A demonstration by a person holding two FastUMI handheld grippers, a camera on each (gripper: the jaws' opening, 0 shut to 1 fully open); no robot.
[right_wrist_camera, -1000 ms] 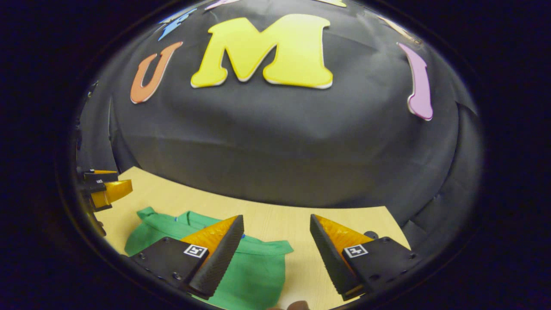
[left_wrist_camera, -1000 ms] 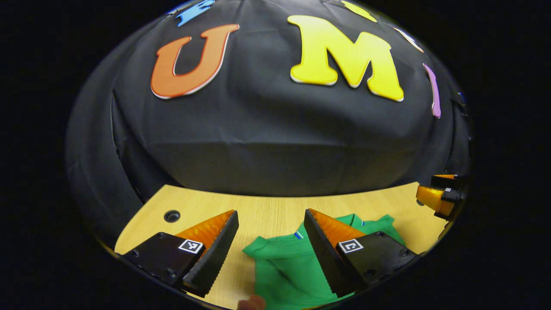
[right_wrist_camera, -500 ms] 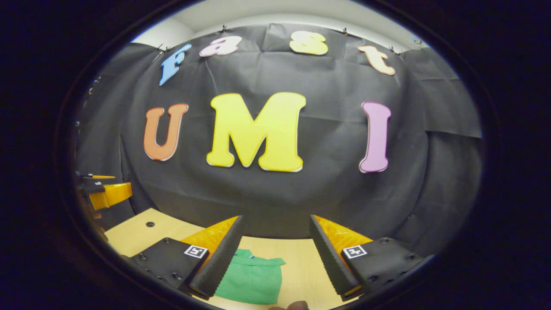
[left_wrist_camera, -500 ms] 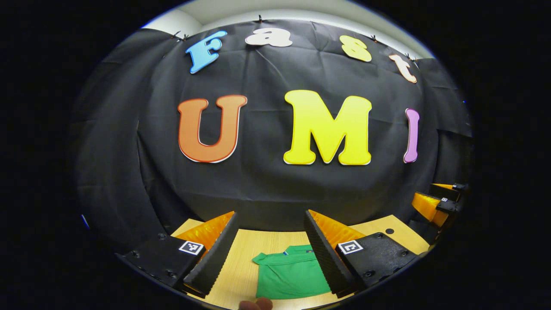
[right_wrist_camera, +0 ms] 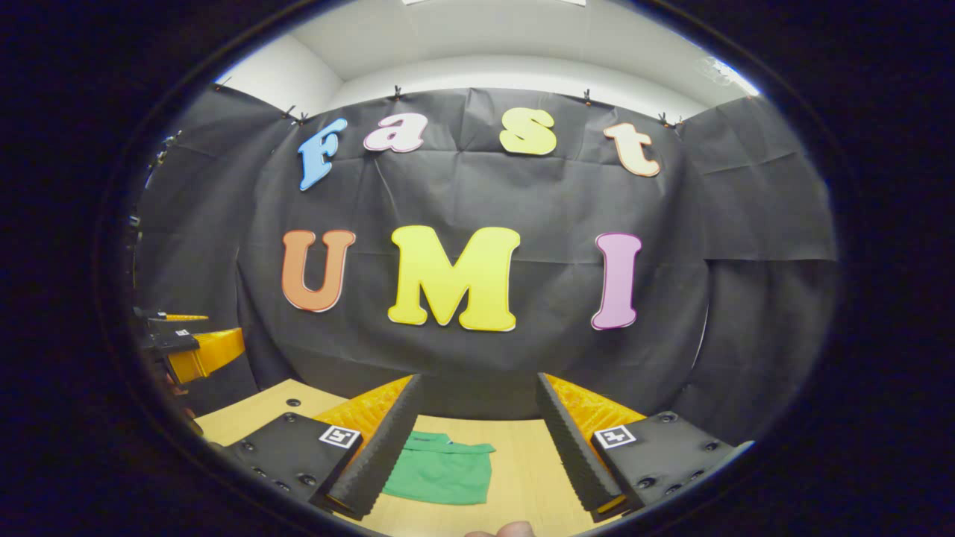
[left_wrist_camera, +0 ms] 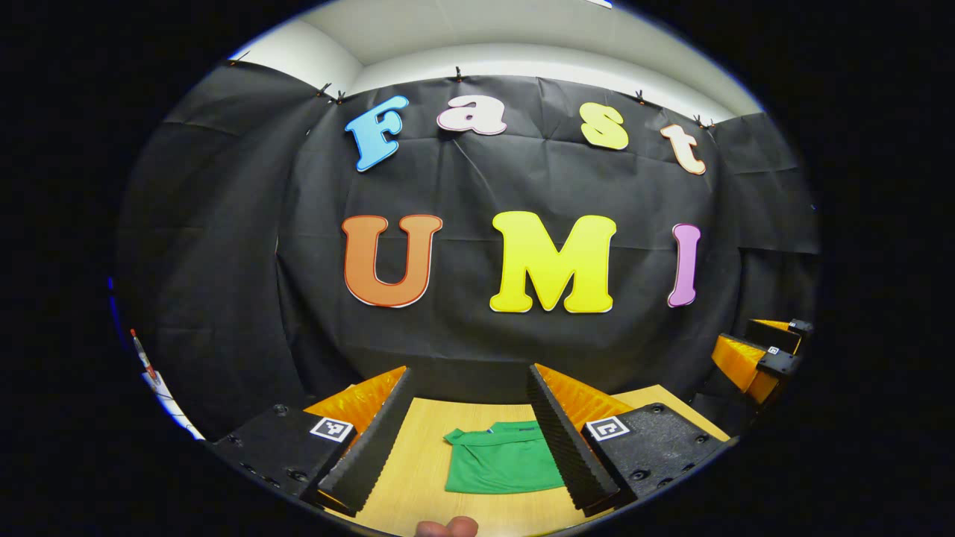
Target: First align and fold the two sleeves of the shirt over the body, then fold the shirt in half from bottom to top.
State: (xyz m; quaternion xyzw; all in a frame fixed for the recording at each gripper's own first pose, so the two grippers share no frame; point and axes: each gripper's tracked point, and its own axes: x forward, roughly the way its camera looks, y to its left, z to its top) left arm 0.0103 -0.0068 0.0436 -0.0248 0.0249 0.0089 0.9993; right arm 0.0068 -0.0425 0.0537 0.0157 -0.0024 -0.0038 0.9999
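A green shirt (left_wrist_camera: pixel 501 464) lies folded into a small rectangle on the wooden table (left_wrist_camera: pixel 421 447), collar toward the booth wall. In the right gripper view the same green shirt (right_wrist_camera: pixel 440 473) lies between the fingers, far below them. My left gripper (left_wrist_camera: pixel 468 432) is open, held well above and back from the shirt, nothing between its fingers. My right gripper (right_wrist_camera: pixel 477 440) is also open and empty, at a similar height. The right gripper (left_wrist_camera: pixel 757 356) also appears at the right edge of the left gripper view, and the left gripper (right_wrist_camera: pixel 190 347) at the left edge of the right gripper view.
The black cloth wall (left_wrist_camera: pixel 485 350) rises right behind the table's far edge. A small round hole (right_wrist_camera: pixel 288 402) sits in the tabletop near its left far corner. A fingertip (left_wrist_camera: pixel 446 528) of the holding hand shows at the bottom.
Both grippers have risen and pulled back from the table, tilting upward. The shirt now looks smaller and farther off. Both stayed open throughout.
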